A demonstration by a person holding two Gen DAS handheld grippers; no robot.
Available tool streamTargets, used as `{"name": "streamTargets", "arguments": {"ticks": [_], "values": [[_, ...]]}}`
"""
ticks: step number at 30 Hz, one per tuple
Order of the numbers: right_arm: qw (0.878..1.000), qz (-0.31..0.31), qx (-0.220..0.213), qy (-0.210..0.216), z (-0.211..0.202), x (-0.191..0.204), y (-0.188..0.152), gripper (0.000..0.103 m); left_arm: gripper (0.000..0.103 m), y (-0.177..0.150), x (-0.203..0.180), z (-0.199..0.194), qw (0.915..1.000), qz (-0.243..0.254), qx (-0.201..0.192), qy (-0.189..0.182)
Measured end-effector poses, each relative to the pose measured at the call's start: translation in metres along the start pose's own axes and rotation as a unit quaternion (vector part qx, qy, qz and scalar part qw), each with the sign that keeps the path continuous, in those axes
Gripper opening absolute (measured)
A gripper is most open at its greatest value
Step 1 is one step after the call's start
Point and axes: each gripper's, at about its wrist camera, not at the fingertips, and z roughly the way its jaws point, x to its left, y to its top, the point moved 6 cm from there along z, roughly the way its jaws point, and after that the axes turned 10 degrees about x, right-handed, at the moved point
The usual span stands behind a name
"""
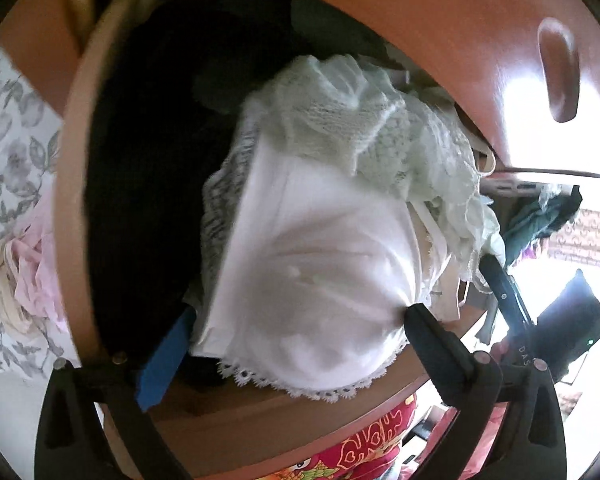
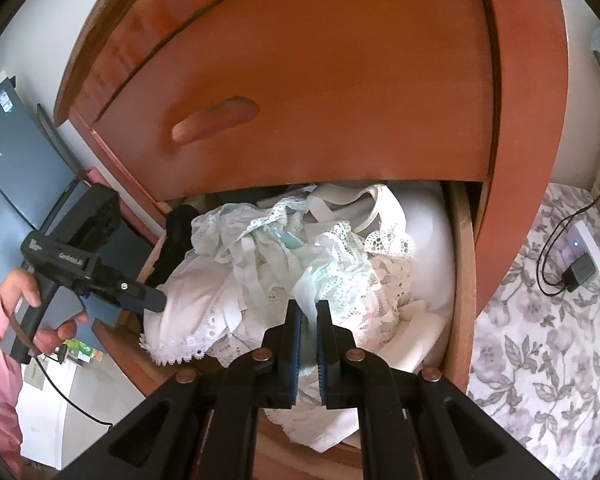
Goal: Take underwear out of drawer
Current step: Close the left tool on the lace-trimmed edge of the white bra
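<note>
The open wooden drawer [image 2: 464, 280] is heaped with pale underwear. A white piece with a scalloped lace hem [image 1: 308, 240] bulges over the drawer's front rim [image 1: 260, 420]. My left gripper [image 1: 300, 312] is open, with its fingers spread wide on either side of that white piece [image 2: 196, 292]. In the right wrist view the left gripper's tip [image 2: 158, 300] touches the white piece from the left. My right gripper [image 2: 308, 312] is shut on a mint-green lace piece [image 2: 276, 240], pinching a fold of it. That lace piece [image 1: 380, 132] lies behind the white one.
The closed drawer above [image 2: 300, 100] overhangs the back of the pile. Dark clothes [image 1: 140, 200] fill the drawer's left side. A floral bedsheet [image 2: 540, 340] with a charger and cable [image 2: 580, 272] lies to the right. A hand [image 2: 28, 292] in a pink sleeve holds the left gripper.
</note>
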Motion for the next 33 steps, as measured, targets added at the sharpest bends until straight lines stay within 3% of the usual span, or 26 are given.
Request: {"name": "streamTargets", "arguments": {"ticks": [4,8,13,18,22,27,33], "values": [[1.000,0.001,-0.001,0.000,0.000,0.000,0.001,0.008,0.103,0.013,-0.009,0.002,1.0000,-0.001,0.002,0.002],[1.000,0.003,-0.004,0.001,-0.004,-0.002,-0.001,0.008,0.103,0.017,-0.022,-0.005,0.9984,0.027,-0.014,-0.047],[1.000,0.013,-0.005,0.001,-0.006,-0.008,-0.002,0.008,0.103,0.008,-0.035,-0.009,0.9950,0.056,-0.038,-0.074],[1.000,0.019,-0.005,0.003,-0.005,-0.010,-0.003,0.008,0.086,0.003,-0.038,-0.009,0.9948,0.070,-0.053,-0.052],[1.000,0.019,-0.003,0.005,-0.004,-0.008,-0.004,0.008,0.085,0.007,-0.041,-0.002,0.9930,0.067,-0.064,-0.073],[1.000,0.018,-0.001,0.002,-0.003,-0.006,-0.003,0.008,0.085,0.011,-0.024,-0.026,0.9848,0.069,-0.093,-0.129],[1.000,0.021,-0.003,-0.004,-0.003,-0.011,-0.002,0.007,0.085,-0.001,-0.018,-0.044,0.9670,0.099,-0.128,-0.197]]}}
